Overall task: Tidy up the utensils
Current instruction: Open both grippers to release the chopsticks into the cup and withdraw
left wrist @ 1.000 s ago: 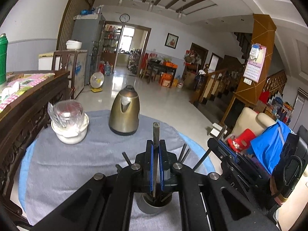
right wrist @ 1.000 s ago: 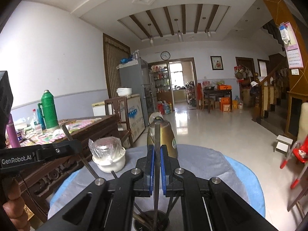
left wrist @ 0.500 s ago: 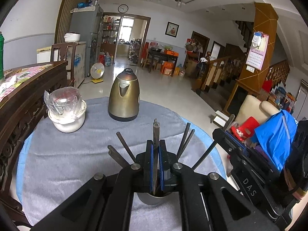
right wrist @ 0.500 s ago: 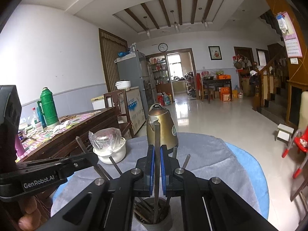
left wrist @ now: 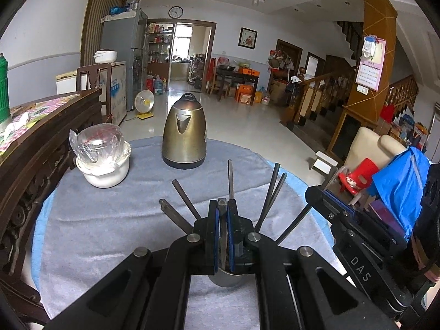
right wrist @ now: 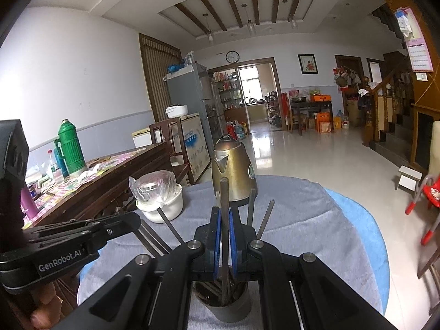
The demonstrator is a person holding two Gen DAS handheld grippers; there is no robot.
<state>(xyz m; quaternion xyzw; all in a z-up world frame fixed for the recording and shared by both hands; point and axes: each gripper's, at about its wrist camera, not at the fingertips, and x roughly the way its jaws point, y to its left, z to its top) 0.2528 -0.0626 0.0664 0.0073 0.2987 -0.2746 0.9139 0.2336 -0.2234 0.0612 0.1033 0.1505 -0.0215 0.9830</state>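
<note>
In the left wrist view, your left gripper (left wrist: 222,236) was clamped on a dark chopstick (left wrist: 222,206) whose lower end stood inside the metal cup (left wrist: 228,277) on the grey cloth (left wrist: 110,233); other utensils fanned out of that cup, with the brass kettle (left wrist: 184,137) beyond.

In the right wrist view, your right gripper (right wrist: 225,243) pinched another chopstick (right wrist: 224,192), upright, its tip down in the same cup (right wrist: 229,309).
</note>
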